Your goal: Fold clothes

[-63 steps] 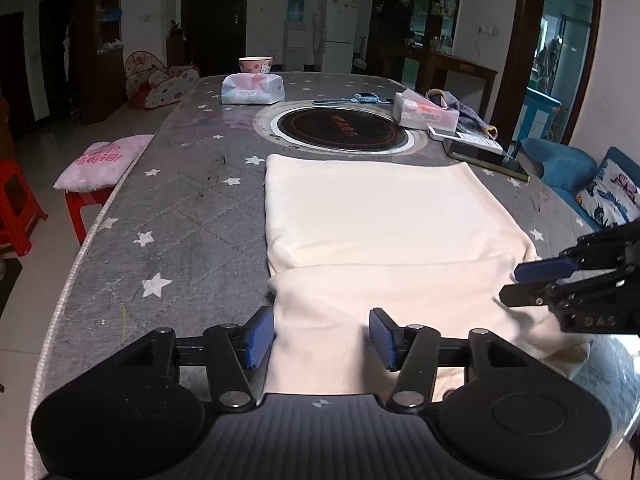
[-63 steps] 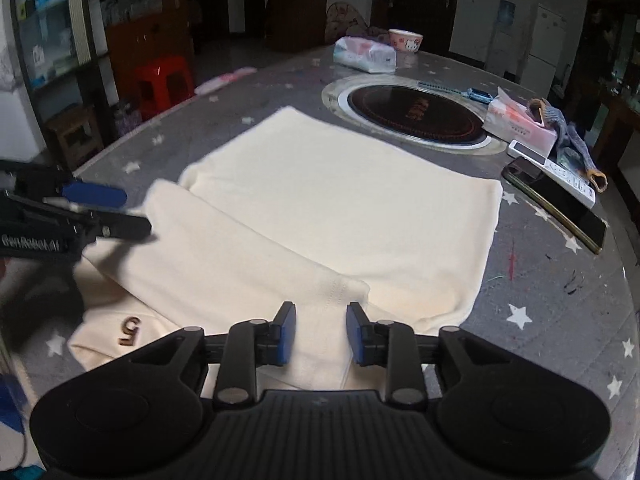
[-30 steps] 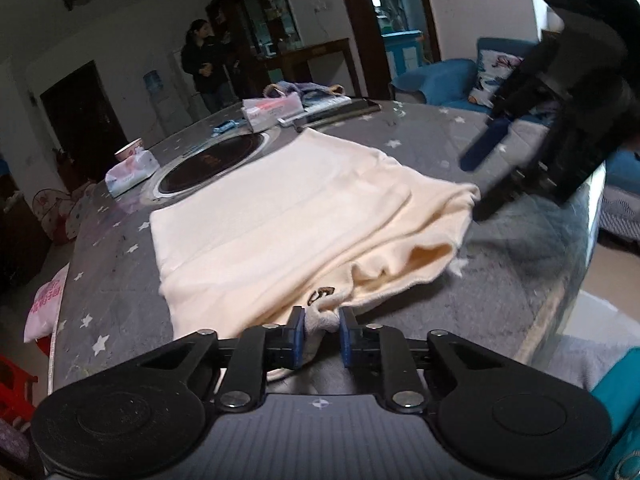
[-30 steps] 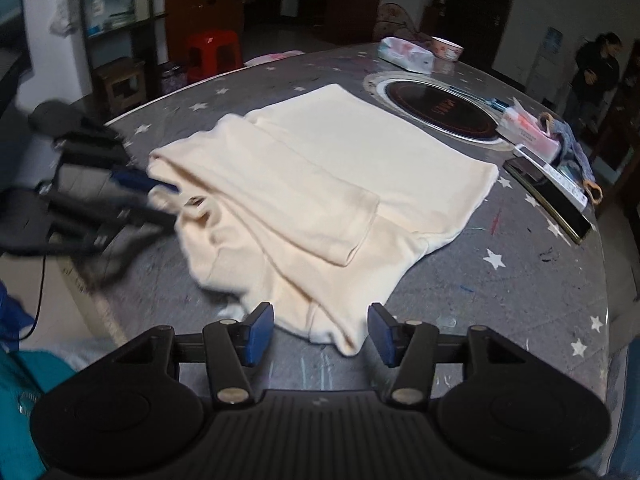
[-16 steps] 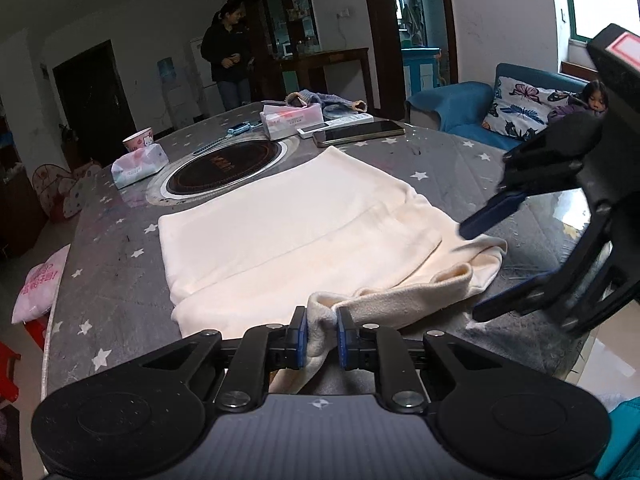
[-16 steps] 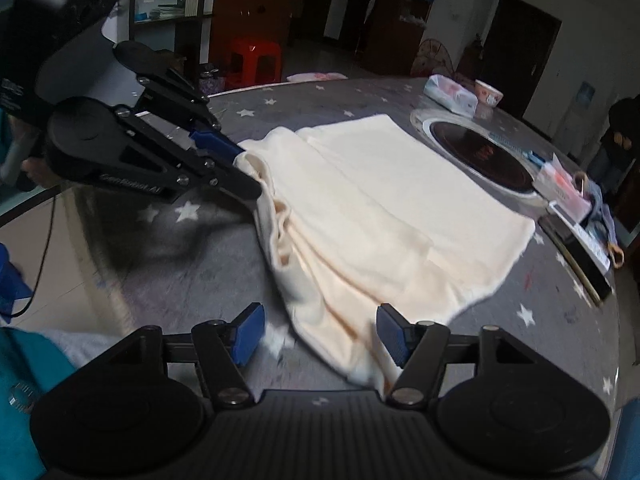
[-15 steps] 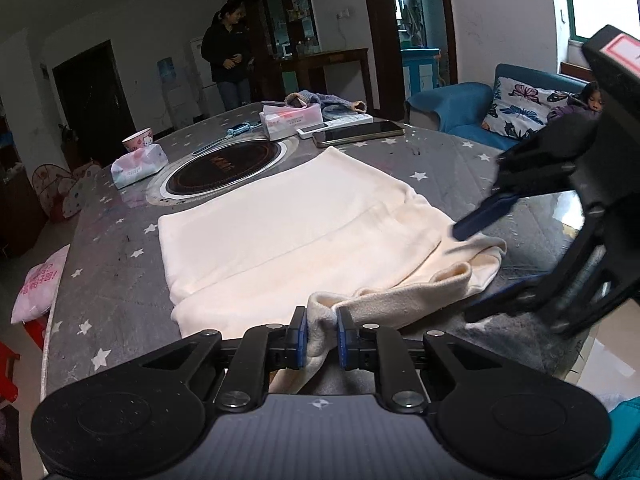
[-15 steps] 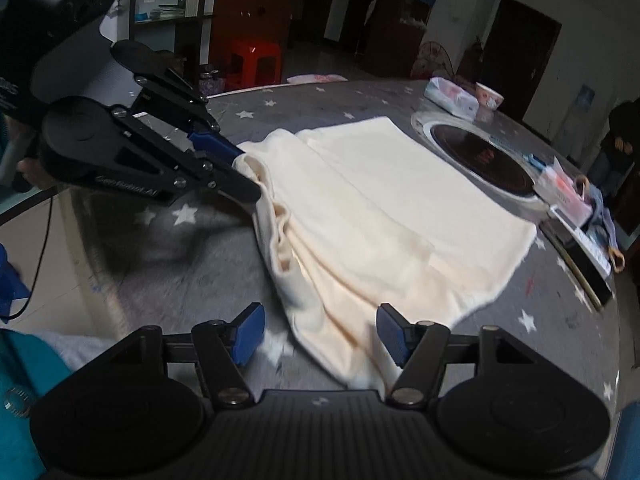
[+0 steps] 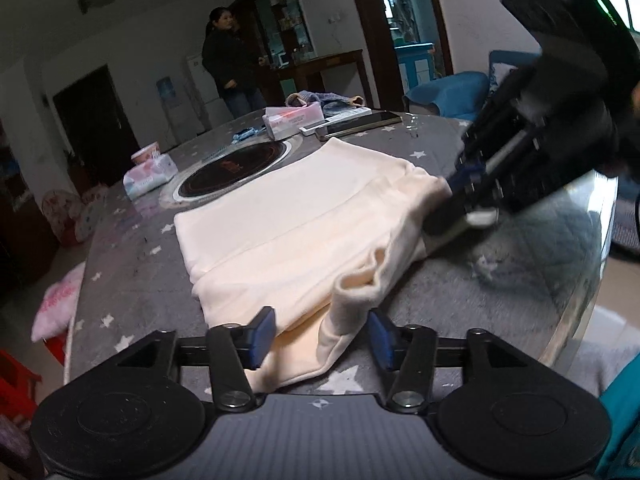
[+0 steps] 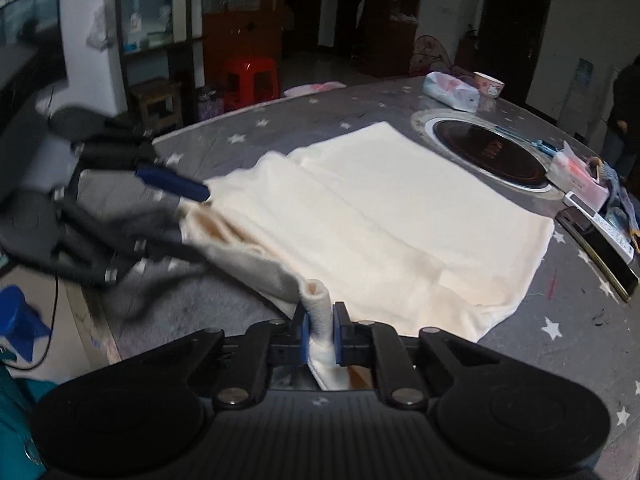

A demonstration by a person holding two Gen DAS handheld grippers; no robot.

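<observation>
A cream garment (image 9: 304, 216) lies partly folded on the grey star-patterned table (image 9: 132, 280), with its near edge bunched up. My left gripper (image 9: 320, 336) is open, its jaws wide on either side of a raised fold of the cloth. In the right wrist view my right gripper (image 10: 320, 330) is shut on a pinched fold of the cream garment (image 10: 400, 216) at its near edge. The right gripper also shows in the left wrist view (image 9: 452, 200) at the garment's far corner. The left gripper shows blurred in the right wrist view (image 10: 184, 212).
A round black hotplate (image 9: 232, 166) is set into the table behind the garment. Tissue packs (image 9: 150, 172), a cup (image 10: 489, 84), a phone (image 10: 600, 256) and a remote lie around it. A person (image 9: 230, 64) stands beyond the table. The table edge is close in front.
My left gripper has opened and let go of the cloth fold. My right gripper has moved in and shut on the garment's edge.
</observation>
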